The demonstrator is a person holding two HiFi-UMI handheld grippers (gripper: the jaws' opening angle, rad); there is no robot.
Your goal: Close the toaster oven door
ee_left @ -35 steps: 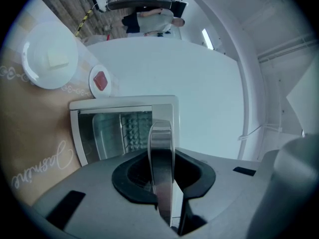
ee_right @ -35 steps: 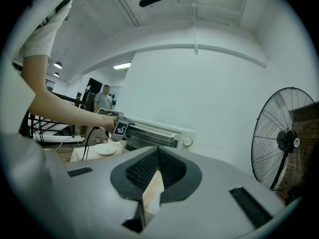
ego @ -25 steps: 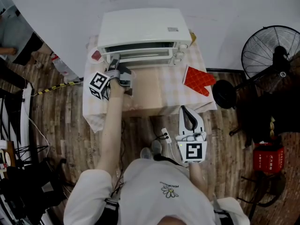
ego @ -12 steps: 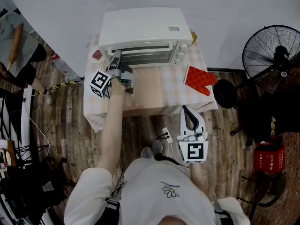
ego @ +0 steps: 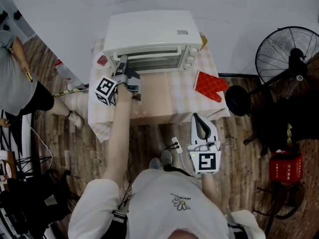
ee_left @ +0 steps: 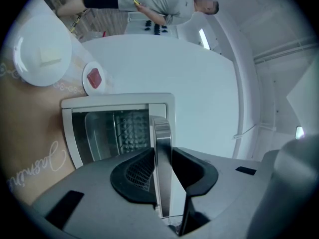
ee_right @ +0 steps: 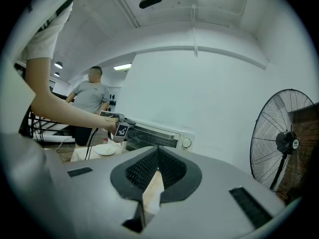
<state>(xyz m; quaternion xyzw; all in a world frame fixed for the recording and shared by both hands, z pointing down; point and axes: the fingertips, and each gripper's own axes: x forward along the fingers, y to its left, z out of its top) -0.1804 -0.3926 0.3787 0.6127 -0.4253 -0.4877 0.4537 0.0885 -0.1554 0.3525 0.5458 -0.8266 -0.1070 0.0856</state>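
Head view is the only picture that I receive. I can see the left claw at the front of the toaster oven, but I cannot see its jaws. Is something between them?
Observer: Yes. In the left gripper view the door handle stands between the jaws of the left claw. Both pads seem to touch it, and the jaws have just closed a little further.
Operator: Thank you. And the other claw, please?
Observer: In the right gripper view the right claw has its jaws together at the tips, and nothing is between them.
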